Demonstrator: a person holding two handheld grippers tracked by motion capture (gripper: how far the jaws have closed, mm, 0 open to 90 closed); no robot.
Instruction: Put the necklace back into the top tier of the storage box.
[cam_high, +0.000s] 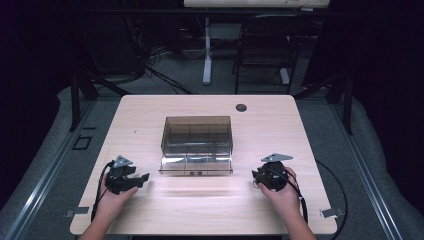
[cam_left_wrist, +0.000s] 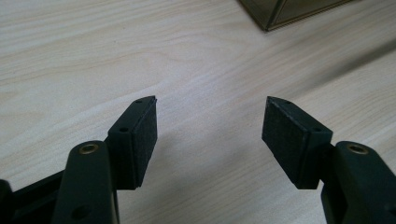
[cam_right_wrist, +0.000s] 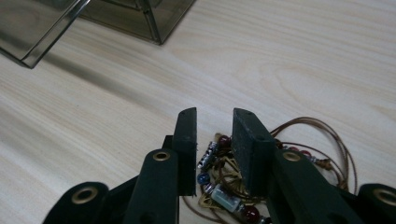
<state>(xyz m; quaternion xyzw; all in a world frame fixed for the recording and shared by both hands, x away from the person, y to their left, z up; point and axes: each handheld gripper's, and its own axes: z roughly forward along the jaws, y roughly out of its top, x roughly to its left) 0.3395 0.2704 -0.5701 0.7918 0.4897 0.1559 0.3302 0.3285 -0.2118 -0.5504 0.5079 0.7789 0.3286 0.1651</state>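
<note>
A smoky see-through box (cam_high: 197, 135) with inner compartments stands mid-table, its lid (cam_high: 196, 166) folded down flat toward me. A beaded necklace (cam_right_wrist: 224, 198) on brown cord lies on the wood at the right, its loops (cam_right_wrist: 327, 140) spreading past the jaws. My right gripper (cam_right_wrist: 215, 114) is shut on its beads, the jaws narrow with beads filling the gap; it rests low at the table's front right (cam_high: 260, 176). At the front left, my left gripper (cam_high: 142, 178) is open over bare wood, its pads (cam_left_wrist: 140, 135) wide apart and empty (cam_left_wrist: 210, 107).
The light wooden table (cam_high: 150, 110) has a dark round grommet (cam_high: 241, 107) near its far edge. A box corner (cam_left_wrist: 289, 11) shows ahead of the left jaws, and the lid's edge (cam_right_wrist: 32, 32) ahead of the right ones. A black chair (cam_high: 265, 40) stands beyond the table.
</note>
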